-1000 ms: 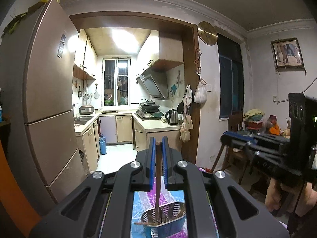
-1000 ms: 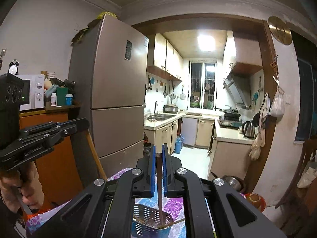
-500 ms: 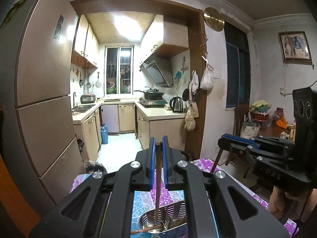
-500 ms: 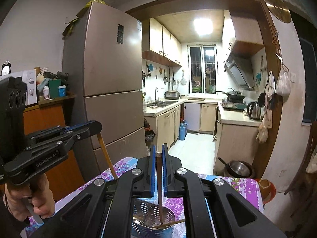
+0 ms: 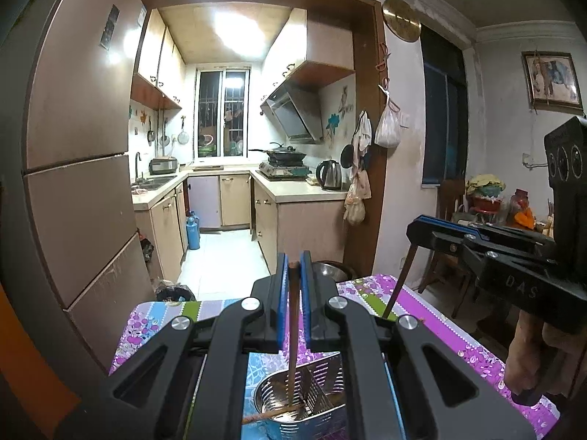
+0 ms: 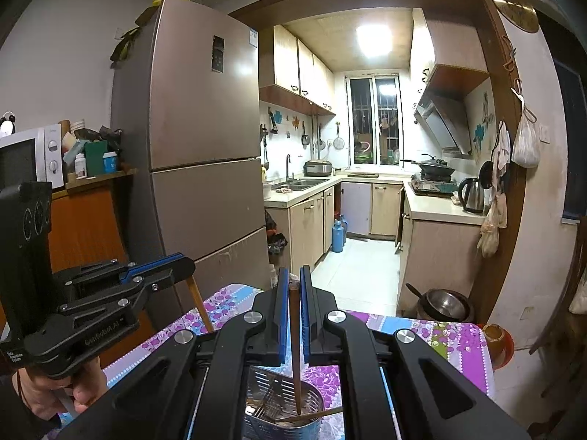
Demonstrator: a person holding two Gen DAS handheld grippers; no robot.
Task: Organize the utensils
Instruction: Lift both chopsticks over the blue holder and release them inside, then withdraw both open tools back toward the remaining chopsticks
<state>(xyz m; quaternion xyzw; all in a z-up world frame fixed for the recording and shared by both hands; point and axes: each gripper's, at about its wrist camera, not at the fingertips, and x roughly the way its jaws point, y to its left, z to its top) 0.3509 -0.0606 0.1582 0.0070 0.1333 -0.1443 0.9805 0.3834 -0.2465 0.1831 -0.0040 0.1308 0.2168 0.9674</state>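
Note:
My left gripper [image 5: 293, 261] is shut on a brown chopstick [image 5: 292, 330] that hangs upright, its lower end inside a perforated metal utensil holder [image 5: 315, 377]. Another chopstick [image 5: 271, 412] lies slanted across the holder. My right gripper [image 6: 292, 272] is shut on a second chopstick [image 6: 295, 359], whose tip reaches into the same holder [image 6: 312, 401], next to some forks [image 6: 268, 403]. Each view shows the other gripper from the side: the right gripper [image 5: 416, 228] with its chopstick [image 5: 398, 286], and the left gripper [image 6: 185, 263] with its chopstick [image 6: 200, 306]. A hand holds each grip.
The holder stands on a table with a purple flowered cloth [image 5: 458, 341]. Beyond the table are a tall fridge [image 6: 205, 146], the kitchen doorway and a metal pot [image 6: 444, 304] on the floor. An orange cabinet [image 6: 84, 227] with a microwave stands left; chairs [image 5: 447, 256] stand right.
Both grippers have come down and forward with their chopsticks. The chopstick ends now sit lower in the holder, and more of the tablecloth shows.

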